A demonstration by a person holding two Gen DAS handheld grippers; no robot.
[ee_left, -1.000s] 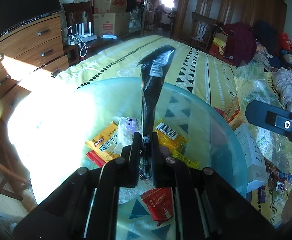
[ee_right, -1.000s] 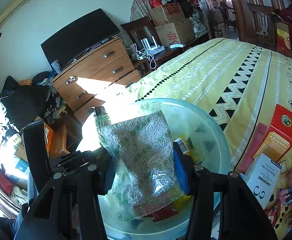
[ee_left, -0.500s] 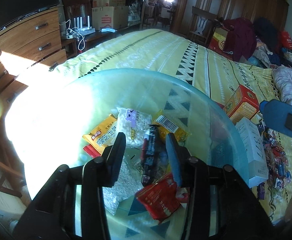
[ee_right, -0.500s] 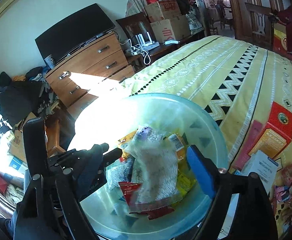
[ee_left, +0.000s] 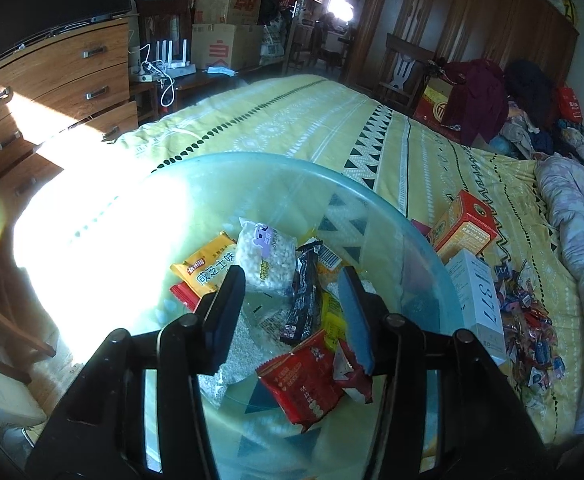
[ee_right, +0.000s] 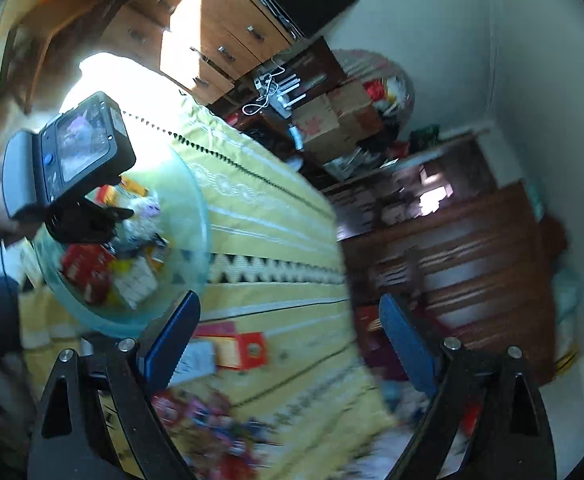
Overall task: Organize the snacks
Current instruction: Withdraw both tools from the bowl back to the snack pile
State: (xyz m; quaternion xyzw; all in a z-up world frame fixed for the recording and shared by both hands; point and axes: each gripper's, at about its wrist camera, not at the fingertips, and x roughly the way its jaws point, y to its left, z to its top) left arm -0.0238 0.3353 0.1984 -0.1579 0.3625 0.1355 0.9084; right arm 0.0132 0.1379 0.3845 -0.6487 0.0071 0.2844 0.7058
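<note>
Snack packs piled in glass bowl [ee_left: 431, 256]
L gripper [ee_left: 295, 312] jaws just opened, empty, above black pack [ee_left: 303, 300]; R gripper [ee_right: 288, 344] wide apart, empty.

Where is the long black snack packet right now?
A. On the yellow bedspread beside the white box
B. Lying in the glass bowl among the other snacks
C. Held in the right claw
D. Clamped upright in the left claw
B: the long black snack packet lies in the glass bowl among the other packets, below the parted fingers of the left claw, which touch nothing.
</note>
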